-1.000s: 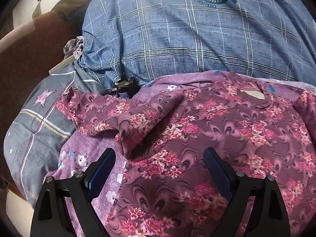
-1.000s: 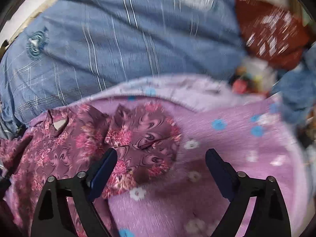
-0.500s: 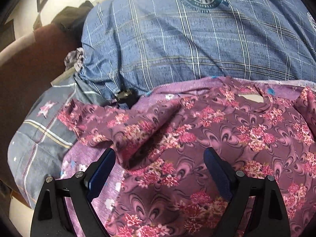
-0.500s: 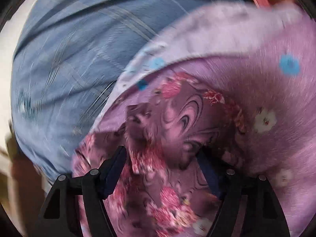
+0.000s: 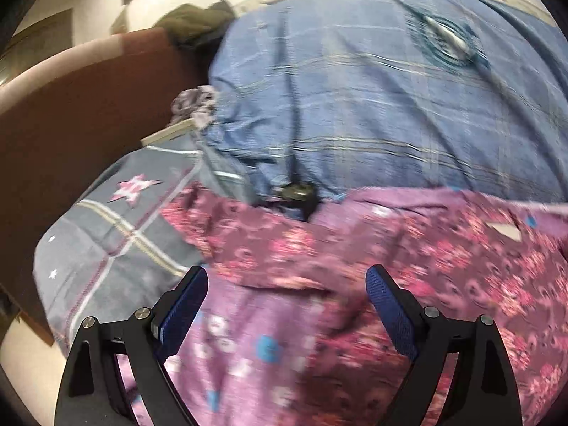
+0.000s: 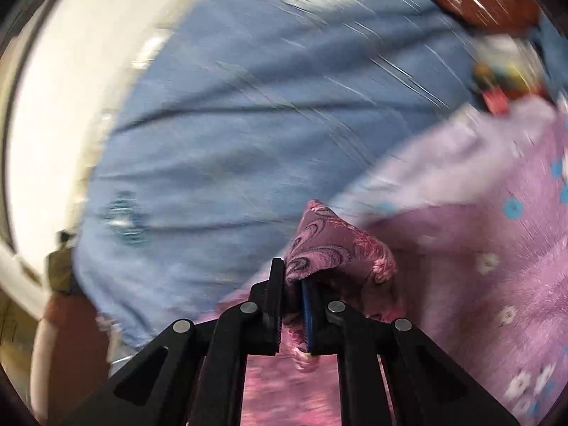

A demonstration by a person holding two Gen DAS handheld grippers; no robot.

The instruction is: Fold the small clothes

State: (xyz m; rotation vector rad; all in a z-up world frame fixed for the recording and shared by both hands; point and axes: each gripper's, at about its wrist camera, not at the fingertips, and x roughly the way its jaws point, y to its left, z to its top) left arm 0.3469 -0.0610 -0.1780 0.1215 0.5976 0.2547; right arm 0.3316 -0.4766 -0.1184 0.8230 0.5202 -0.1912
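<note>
Our right gripper (image 6: 293, 305) has its two jaws drawn nearly together, and between them we pinch a bunched fold of the floral garment (image 6: 337, 248); the maroon cloth bulges up and to the right out of the jaws and a little of it hangs below them. Just beyond that fold the lilac blanket (image 6: 490, 234) with its blue and white flowers runs off to the right, and the big blue plaid quilt (image 6: 248, 124) fills the far side. The whole right view is smeared by motion, so we cannot make out finer detail there.

Our left gripper (image 5: 285, 305) stands wide open with nothing between its blue pads (image 5: 184, 312). It hovers over the near edge of the floral garment (image 5: 372, 255), which lies spread across the lilac blanket (image 5: 255, 348), stretching from the middle of the view out to the right; a pale label (image 5: 506, 230) shows at its neckline on the far right. Whether the pads touch the cloth we cannot tell. To the left lies a grey pillow (image 5: 117, 230) with a pink star and plaid stripes, beside a brown sofa arm (image 5: 71, 135). Beyond the garment, a small dark object (image 5: 296, 191) sits at the foot of the blue plaid quilt (image 5: 372, 99), which rises behind everything.
</note>
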